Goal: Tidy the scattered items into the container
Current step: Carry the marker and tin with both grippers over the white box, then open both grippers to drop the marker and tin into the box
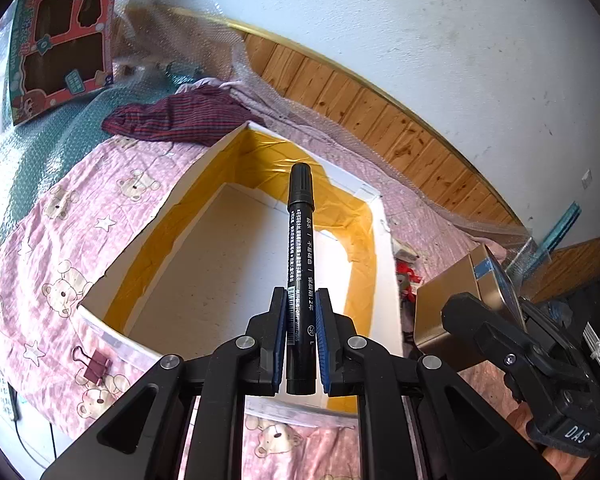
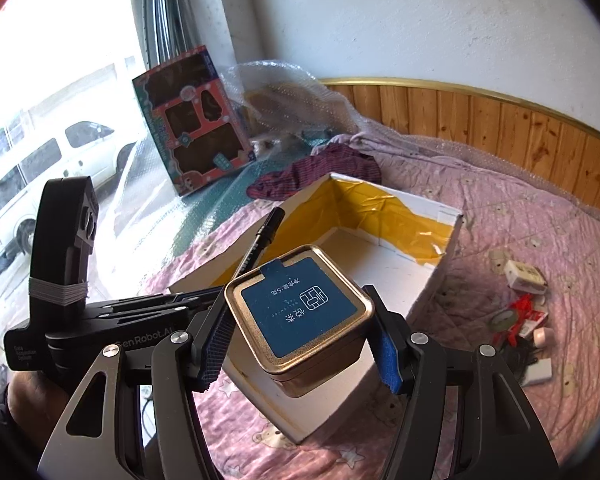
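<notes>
Your left gripper (image 1: 300, 340) is clamped on the lower barrel of a black marker (image 1: 299, 256), whose long axis runs straight ahead along the fingers, cap end forward and out over the open box. Your right gripper (image 2: 300, 332) is closed on the sides of a gold tin (image 2: 300, 316) with a blue label, lid up, slightly tilted. In the right wrist view the tin hangs above the box's near corner, with the marker's tip reaching past it on the left.

Just beyond both loads lies the white box (image 2: 424, 292) with yellow tape lining its walls; its floor looks bare. Both items already sit over or at its near edge, so lowering and releasing looks like all that remains.

Farther right on the pink quilt (image 2: 540, 216), a cluster of small items (image 2: 520, 320) remains outside, nearer your right hand.
</notes>
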A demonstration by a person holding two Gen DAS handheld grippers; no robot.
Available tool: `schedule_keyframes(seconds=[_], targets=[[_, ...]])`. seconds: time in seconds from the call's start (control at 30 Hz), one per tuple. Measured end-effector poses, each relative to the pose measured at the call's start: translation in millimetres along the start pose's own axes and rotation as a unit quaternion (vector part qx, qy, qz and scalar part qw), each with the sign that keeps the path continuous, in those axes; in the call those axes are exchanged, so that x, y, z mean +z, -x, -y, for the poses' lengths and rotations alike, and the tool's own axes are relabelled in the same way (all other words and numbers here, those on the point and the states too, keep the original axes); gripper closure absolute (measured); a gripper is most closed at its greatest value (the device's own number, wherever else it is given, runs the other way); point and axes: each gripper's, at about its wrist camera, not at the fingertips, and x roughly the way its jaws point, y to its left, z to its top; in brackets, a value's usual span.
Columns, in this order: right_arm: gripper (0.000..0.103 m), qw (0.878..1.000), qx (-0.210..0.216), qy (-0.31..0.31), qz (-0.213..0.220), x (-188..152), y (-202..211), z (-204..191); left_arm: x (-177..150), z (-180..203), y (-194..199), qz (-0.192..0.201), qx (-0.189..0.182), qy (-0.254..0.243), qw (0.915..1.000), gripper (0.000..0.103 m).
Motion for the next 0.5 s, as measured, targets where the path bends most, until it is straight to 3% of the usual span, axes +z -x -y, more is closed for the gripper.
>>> schedule_keyframes(seconds=[0.5], targets=[[0.039, 0.997, 0.024, 0.016, -0.074, -4, -74, 1, 14, -40, -32, -0.042, 0.030, 0.027, 0.9983, 0.089]])
